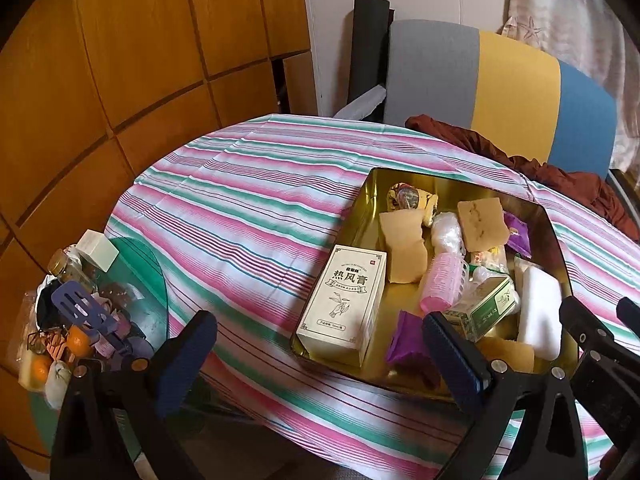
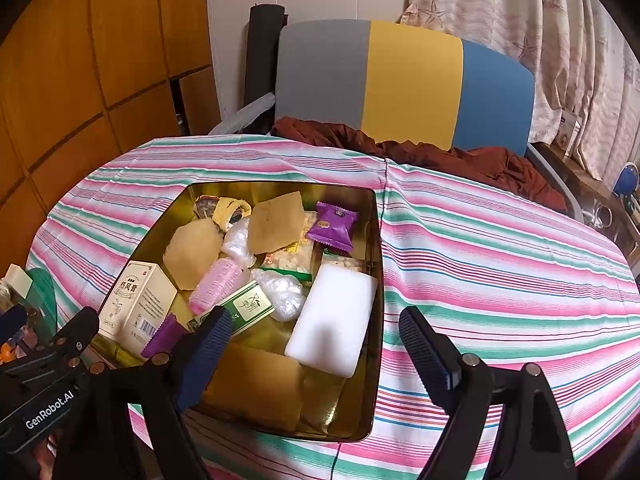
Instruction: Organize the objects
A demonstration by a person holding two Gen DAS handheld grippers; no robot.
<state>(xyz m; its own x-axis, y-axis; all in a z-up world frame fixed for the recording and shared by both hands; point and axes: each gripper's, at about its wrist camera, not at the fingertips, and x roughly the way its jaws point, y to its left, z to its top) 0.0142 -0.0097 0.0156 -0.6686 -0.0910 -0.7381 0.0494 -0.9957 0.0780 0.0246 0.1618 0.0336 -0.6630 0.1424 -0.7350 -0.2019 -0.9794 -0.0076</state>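
A gold metal tin [image 1: 362,204] [image 2: 378,240] sits on the striped tablecloth and holds several items: a cream box [image 1: 344,304] [image 2: 138,304], a white sponge [image 1: 540,312] [image 2: 334,320], a pink roller [image 1: 444,284] [image 2: 218,282], a green box [image 1: 486,306] [image 2: 244,306], purple packets [image 2: 334,226] and tan sponges [image 1: 404,248]. My left gripper [image 1: 320,354] is open and empty, over the tin's near left edge. My right gripper [image 2: 316,344] is open and empty, above the tin's near end by the white sponge.
A round table with a pink, green and white striped cloth [image 1: 240,200] [image 2: 500,260]. A green glass side table [image 1: 136,280] at left carries clutter: a purple spatula [image 1: 86,314], oranges [image 1: 78,340], a jar. A grey, yellow and blue chair [image 2: 408,84] with brown cloth stands behind.
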